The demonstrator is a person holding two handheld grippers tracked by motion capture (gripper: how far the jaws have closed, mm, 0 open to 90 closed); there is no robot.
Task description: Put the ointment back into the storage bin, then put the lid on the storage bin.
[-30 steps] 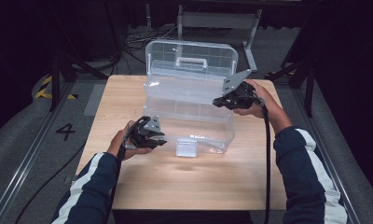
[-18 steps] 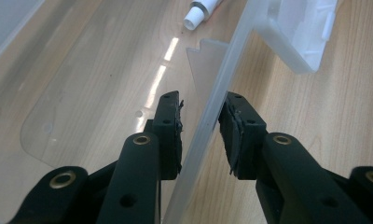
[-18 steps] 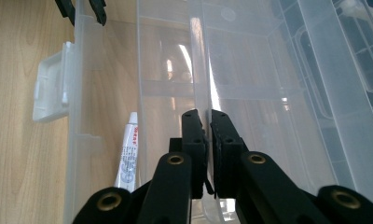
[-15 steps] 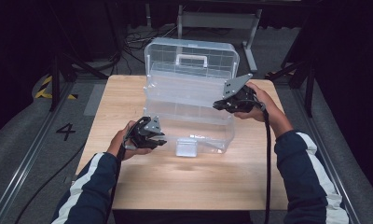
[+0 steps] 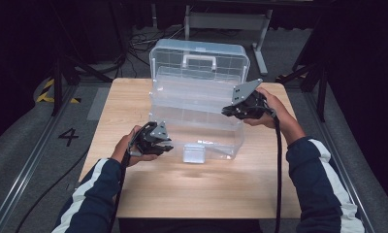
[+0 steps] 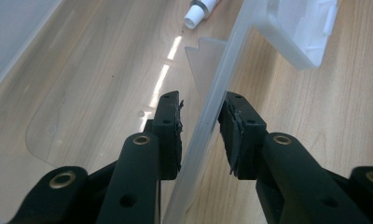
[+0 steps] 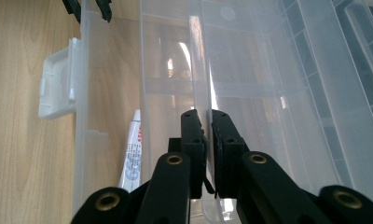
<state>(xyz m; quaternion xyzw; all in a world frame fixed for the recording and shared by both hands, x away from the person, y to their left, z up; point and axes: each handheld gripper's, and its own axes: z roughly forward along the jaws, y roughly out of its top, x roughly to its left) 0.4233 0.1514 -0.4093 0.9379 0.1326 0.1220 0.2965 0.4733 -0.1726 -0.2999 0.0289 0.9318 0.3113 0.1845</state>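
Clear plastic organiser box (image 5: 197,116) open on counter (image 5: 134,194).
My right gripper (image 7: 207,128) pinches its tray wall; my left gripper (image 6: 201,128) straddles the front wall, jaws slightly apart.

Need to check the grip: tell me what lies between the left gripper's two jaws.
The box's clear front wall runs up between the jaws of the left gripper, seen in the left gripper view. A gap shows on each side of it.

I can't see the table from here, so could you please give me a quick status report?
Left gripper open astride front wall of clear box. Right gripper shut on inner tray wall. Glue tube lies in box bottom. Nothing in the way.
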